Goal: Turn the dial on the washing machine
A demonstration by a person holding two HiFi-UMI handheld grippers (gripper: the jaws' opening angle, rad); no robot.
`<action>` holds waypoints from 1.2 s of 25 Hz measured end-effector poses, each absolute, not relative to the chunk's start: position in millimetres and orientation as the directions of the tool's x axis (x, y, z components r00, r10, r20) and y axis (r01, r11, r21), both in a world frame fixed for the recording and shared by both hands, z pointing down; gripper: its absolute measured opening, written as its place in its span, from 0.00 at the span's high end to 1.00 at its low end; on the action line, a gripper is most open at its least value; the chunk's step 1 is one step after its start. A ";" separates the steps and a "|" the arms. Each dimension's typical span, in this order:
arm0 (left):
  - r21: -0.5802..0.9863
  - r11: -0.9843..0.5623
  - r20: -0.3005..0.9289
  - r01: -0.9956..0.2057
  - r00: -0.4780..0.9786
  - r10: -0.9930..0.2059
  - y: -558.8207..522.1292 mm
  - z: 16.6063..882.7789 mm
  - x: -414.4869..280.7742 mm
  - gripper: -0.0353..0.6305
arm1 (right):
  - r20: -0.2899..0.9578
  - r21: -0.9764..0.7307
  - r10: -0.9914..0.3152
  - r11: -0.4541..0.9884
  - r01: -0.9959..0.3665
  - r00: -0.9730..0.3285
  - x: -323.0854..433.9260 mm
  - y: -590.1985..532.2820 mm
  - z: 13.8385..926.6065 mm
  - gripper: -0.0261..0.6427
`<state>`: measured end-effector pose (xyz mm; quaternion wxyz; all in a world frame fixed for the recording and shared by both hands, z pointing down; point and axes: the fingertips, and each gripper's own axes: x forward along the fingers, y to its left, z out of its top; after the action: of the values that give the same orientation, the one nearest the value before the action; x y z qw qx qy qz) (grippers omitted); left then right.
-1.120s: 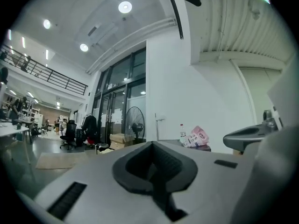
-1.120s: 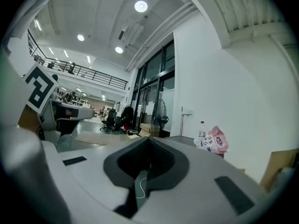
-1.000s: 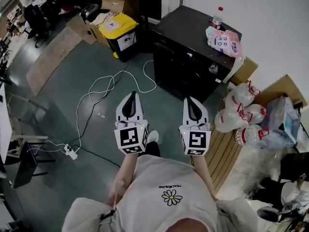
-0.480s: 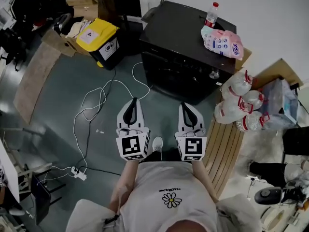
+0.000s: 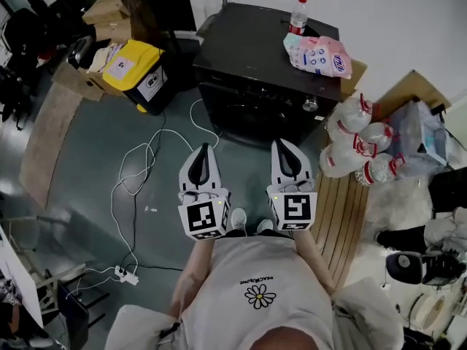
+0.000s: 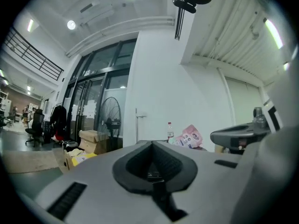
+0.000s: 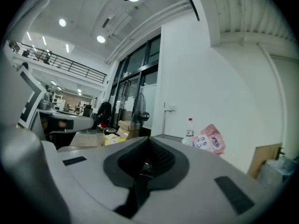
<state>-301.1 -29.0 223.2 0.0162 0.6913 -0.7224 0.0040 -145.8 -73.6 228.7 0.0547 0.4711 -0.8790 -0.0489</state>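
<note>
The black washing machine [image 5: 255, 57] stands against the white wall, straight ahead of both grippers. Its round silver dial [image 5: 311, 105] sits at the right end of the front panel. My left gripper [image 5: 203, 147] and right gripper [image 5: 280, 143] hang side by side over the floor, a short way in front of the machine and touching nothing. Both are shut with nothing between the jaws. In the left gripper view the closed jaws [image 6: 150, 144] point at the machine's top, and the right gripper view shows its jaws [image 7: 148, 141] doing the same. The dial is hidden in both gripper views.
A water bottle [image 5: 297, 13] and a pink pack [image 5: 321, 55] lie on the machine's top. Several large water jugs [image 5: 357, 144] crowd its right side above wooden boards [image 5: 343, 217]. A yellow-lidded bin [image 5: 139, 71] stands left; a white cable [image 5: 139, 173] loops over the floor.
The view has swung to the right, so the washing machine has shifted from the right to straight ahead of both grippers. Both grippers stay shut and side by side.
</note>
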 end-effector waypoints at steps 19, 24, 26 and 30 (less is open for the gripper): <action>-0.041 -0.314 -0.010 -0.948 0.315 -0.949 -81.6 199.5 -102.6 0.95 | -0.009 0.159 -0.996 0.088 -0.983 -0.090 87.1 -53.9 202.3 0.96; -0.040 -0.321 -0.021 -0.946 0.322 -0.946 -81.3 195.3 -97.4 0.95 | -0.010 0.135 -0.995 0.100 -0.986 -0.102 86.5 -59.1 201.0 0.96; -0.040 -0.310 -0.030 -0.950 0.311 -0.950 -83.6 194.1 -101.5 0.95 | -0.011 0.131 -0.993 0.111 -0.985 -0.114 80.3 -61.5 202.5 0.96; -0.047 -0.298 -0.033 -0.953 0.300 -0.954 -87.8 194.4 -107.1 0.95 | 0.000 0.127 -0.991 0.132 -0.983 -0.133 71.8 -61.5 207.9 0.96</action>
<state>-107.1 -87.8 194.4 -0.0287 0.8056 -0.5918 0.0006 71.8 -61.5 207.9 0.0418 0.6570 -0.7512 -0.0481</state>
